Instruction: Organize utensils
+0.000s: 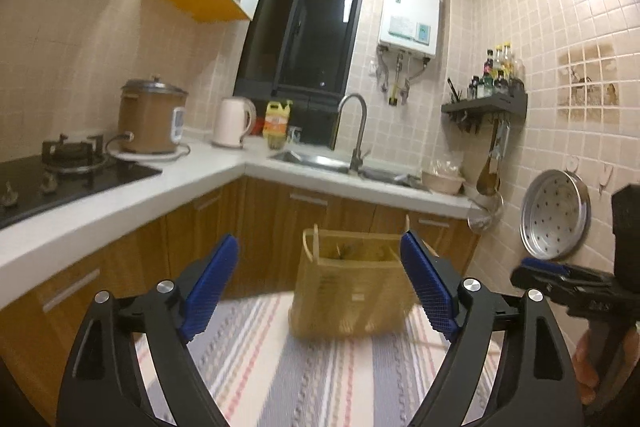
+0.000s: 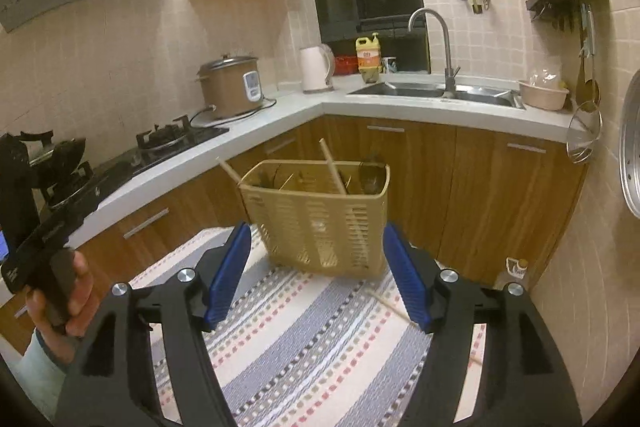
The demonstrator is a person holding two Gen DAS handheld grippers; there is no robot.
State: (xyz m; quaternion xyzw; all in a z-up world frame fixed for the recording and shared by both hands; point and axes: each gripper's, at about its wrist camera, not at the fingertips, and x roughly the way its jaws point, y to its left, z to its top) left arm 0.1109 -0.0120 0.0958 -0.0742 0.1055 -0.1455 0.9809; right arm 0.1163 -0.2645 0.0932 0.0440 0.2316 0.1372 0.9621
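A beige slotted utensil basket (image 2: 320,223) stands on a striped cloth (image 2: 304,339), with wooden chopsticks (image 2: 333,167) and dark utensils sticking out of it. It also shows in the left wrist view (image 1: 352,291). A loose chopstick (image 2: 394,309) lies on the cloth by the basket's right corner. My right gripper (image 2: 318,267) is open and empty, just in front of the basket. My left gripper (image 1: 320,283) is open and empty, further back from the basket. The right gripper (image 1: 538,267) shows at the right edge of the left wrist view.
An L-shaped white counter (image 2: 304,107) carries a gas stove (image 2: 168,139), rice cooker (image 2: 232,87), kettle (image 2: 316,69), detergent bottle (image 2: 368,59) and sink (image 2: 432,91). Wooden cabinets (image 2: 460,187) stand behind the basket. A steel steamer tray (image 1: 556,215) and utensils hang on the right wall.
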